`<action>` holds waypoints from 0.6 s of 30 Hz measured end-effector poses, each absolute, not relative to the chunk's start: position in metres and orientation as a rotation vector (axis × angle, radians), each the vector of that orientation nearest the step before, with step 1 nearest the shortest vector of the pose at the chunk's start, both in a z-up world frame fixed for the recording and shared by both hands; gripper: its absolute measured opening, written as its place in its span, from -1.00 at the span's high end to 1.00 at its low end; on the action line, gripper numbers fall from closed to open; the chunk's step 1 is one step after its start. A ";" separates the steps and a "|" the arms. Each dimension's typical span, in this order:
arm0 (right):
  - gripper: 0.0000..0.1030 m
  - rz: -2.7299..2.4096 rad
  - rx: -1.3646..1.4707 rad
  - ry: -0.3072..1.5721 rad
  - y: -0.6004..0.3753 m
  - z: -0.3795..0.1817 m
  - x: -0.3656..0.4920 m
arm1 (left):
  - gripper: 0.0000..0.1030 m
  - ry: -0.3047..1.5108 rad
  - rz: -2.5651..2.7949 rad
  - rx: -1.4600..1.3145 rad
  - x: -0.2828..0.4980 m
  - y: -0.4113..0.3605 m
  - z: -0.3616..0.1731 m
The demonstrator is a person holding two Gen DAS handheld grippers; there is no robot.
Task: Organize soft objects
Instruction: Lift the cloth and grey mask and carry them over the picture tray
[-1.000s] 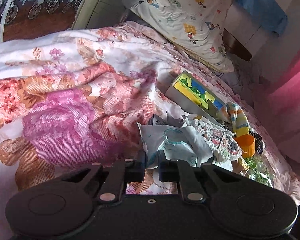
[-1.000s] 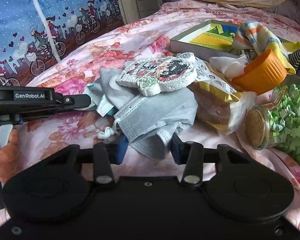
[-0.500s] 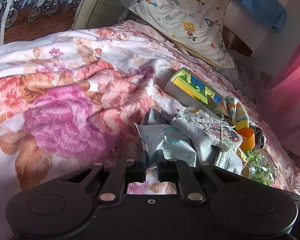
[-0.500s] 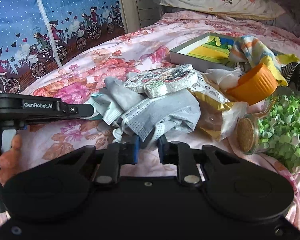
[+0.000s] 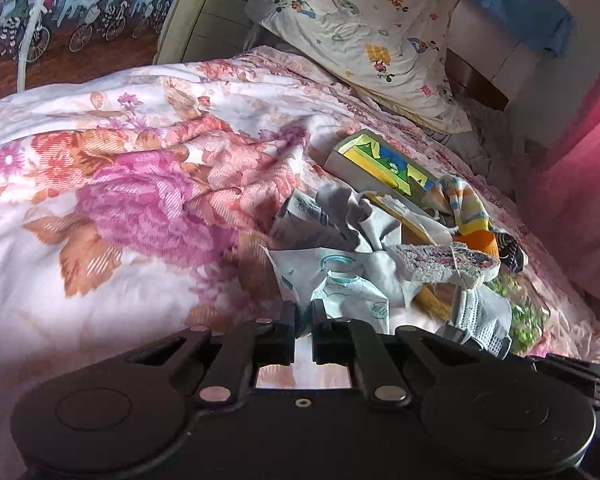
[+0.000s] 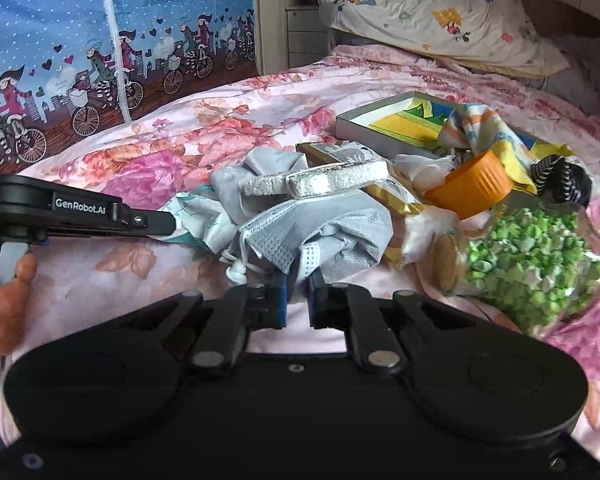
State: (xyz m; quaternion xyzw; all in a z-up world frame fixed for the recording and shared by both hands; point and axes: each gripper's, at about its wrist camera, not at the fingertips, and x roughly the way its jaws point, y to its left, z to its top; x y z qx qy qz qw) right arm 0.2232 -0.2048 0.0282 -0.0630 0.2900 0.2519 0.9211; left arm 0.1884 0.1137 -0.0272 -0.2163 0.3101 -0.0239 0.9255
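Grey mask (image 6: 320,236) — pinched between right jaws

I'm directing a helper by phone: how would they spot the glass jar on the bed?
On the floral bedspread, look at the clutter heap below the cartoon pillow, then go to its near right edge. The glass jar lies on its side there, beside the orange ribbed cup. It alone is see-through, corked, and packed with small green bits.
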 end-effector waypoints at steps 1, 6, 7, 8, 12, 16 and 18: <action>0.92 0.520 -0.130 0.599 -0.209 0.029 0.219 | 0.87 0.631 -0.049 -0.437 0.184 0.111 -0.027; 0.92 0.540 -0.133 0.620 -0.225 0.030 0.203 | 0.88 0.605 -0.059 -0.389 0.165 0.097 -0.024; 0.92 0.546 -0.126 0.630 -0.228 0.030 0.200 | 0.88 0.602 -0.063 -0.386 0.163 0.094 -0.024; 0.92 0.555 -0.117 0.642 -0.232 0.030 0.196 | 0.88 0.597 -0.066 -0.383 0.159 0.092 -0.023; 0.92 0.562 -0.136 0.637 -0.241 0.036 0.179 | 0.88 0.591 -0.077 -0.391 0.145 0.087 -0.022; 0.92 0.557 -0.163 0.643 -0.255 0.043 0.166 | 0.88 0.589 -0.090 -0.398 0.129 0.083 -0.023; 0.92 0.543 -0.232 0.650 -0.258 0.045 0.159 | 0.88 0.586 -0.090 -0.398 0.121 0.081 -0.023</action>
